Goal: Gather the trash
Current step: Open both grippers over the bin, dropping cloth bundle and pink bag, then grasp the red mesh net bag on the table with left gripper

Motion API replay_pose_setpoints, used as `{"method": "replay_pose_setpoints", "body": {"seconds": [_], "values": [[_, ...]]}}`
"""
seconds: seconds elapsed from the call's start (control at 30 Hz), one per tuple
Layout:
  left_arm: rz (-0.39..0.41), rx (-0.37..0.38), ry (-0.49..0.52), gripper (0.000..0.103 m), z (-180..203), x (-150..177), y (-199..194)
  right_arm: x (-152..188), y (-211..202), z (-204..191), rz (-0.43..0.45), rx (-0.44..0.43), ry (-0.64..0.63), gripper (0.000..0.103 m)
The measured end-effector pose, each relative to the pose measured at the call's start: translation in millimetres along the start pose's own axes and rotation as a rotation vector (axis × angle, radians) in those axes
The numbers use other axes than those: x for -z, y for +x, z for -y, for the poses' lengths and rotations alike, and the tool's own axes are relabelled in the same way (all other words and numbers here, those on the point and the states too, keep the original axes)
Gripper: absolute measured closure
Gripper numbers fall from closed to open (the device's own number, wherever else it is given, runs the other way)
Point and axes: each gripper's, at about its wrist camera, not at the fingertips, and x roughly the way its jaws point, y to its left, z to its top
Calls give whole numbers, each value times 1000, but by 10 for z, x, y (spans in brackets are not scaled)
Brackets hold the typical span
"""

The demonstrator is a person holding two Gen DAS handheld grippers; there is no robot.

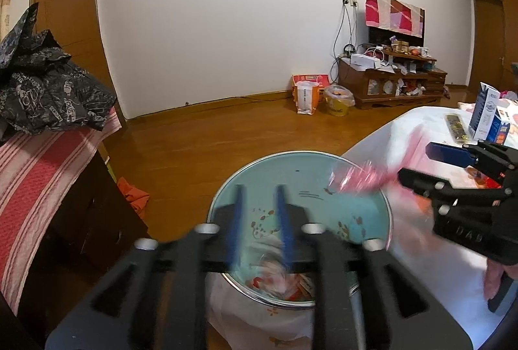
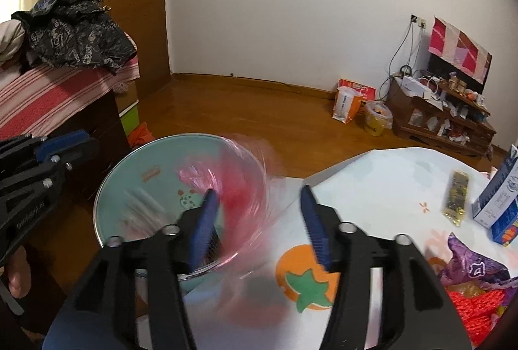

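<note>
A teal basin with cartoon prints stands beside the white table. My left gripper hangs open over it, and nothing is pressed between its blue pads. Below those pads a blurred white and red wrapper lies among scraps at the basin's bottom. My right gripper is open at the basin's right rim. A blurred pink plastic bag hovers over the basin by the right gripper's left finger, and neither pad grips it.
On the table lie a purple wrapper, red mesh, a gold packet and a blue and white carton. A dark cabinet with a striped cloth and a black bag stands at the left. Wooden floor lies beyond.
</note>
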Motion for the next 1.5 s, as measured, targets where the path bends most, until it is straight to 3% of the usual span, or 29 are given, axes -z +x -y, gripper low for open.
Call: {"method": "replay_pose_setpoints", "body": {"seconds": [0.23, 0.5, 0.73, 0.97, 1.23, 1.5], "values": [[-4, 3, 3, 64, 12, -1, 7, 32, -23, 2, -2, 5, 3, 42], [-52, 26, 9, 51, 155, 122, 98, 180, -382, 313, 18, 101, 67, 42], [-54, 126, 98, 50, 626, 190, 29, 538, -1120, 872, 72, 215, 155, 38], [-24, 222, 186, 50, 1254, 112, -68, 1105, -1830, 1596, 60, 405, 305, 37], [12, 350, 282, 49, 1997, 4, -152, 1715, -2234, 2120, 16, 524, 403, 37], [7, 505, 342, 46, 2576, -19, -165, 1988, -2403, 2355, 25, 567, 460, 35]]}}
